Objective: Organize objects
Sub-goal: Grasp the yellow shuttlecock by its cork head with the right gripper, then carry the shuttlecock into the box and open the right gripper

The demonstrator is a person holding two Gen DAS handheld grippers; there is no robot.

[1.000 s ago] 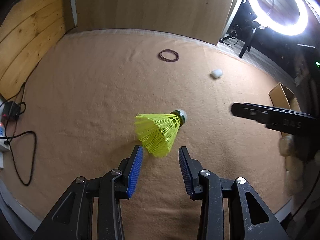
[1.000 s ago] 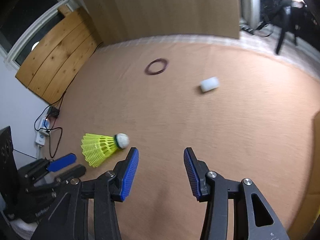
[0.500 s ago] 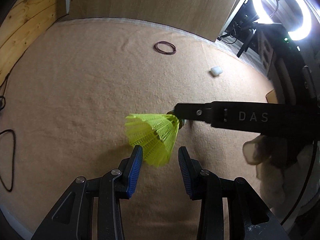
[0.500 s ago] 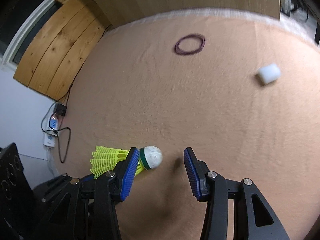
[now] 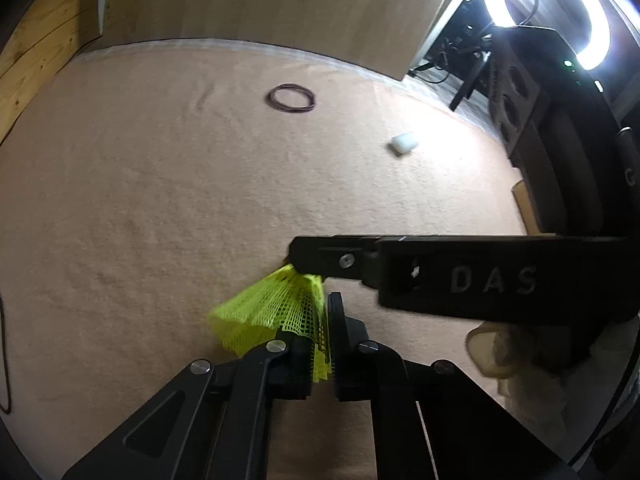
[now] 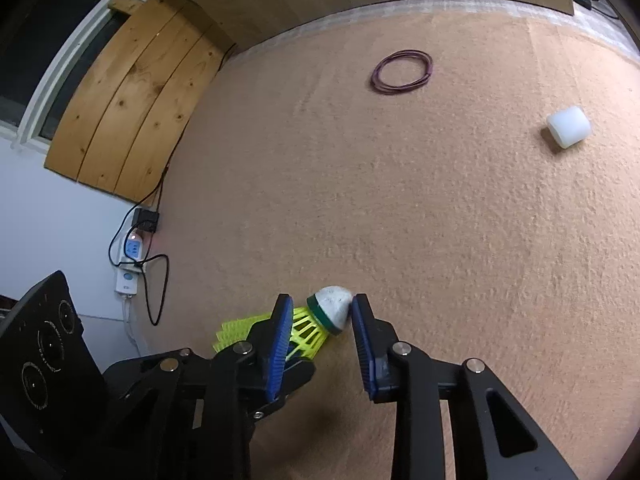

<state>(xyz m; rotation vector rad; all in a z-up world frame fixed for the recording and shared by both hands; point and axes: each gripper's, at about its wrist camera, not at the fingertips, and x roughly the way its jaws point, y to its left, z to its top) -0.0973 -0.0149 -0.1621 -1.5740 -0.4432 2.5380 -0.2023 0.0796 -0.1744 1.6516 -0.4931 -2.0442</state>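
Observation:
A yellow plastic shuttlecock (image 5: 272,308) lies on the tan cloth-covered table (image 5: 160,200). My left gripper (image 5: 324,312) is shut on the edge of its mesh skirt, which is squeezed flat between the pads. In the left wrist view the right gripper's finger (image 5: 400,268) crosses from the right and hides the cork head. In the right wrist view my right gripper (image 6: 322,308) is closing around the shuttlecock (image 6: 308,330). The white cork (image 6: 334,310) touches the right pad, and the left pad rests against the skirt's neck.
A purple rubber band loop (image 6: 402,72) and a small white cylinder (image 6: 568,126) lie farther back on the cloth. A power strip with cables (image 6: 130,264) sits off the left edge. A ring light (image 5: 600,40) and a cardboard box corner (image 5: 520,196) stand at the right.
My left gripper has moved in and shut on the shuttlecock's skirt. My right gripper has come in from the right, dropped onto the cork head and narrowed its jaws around it.

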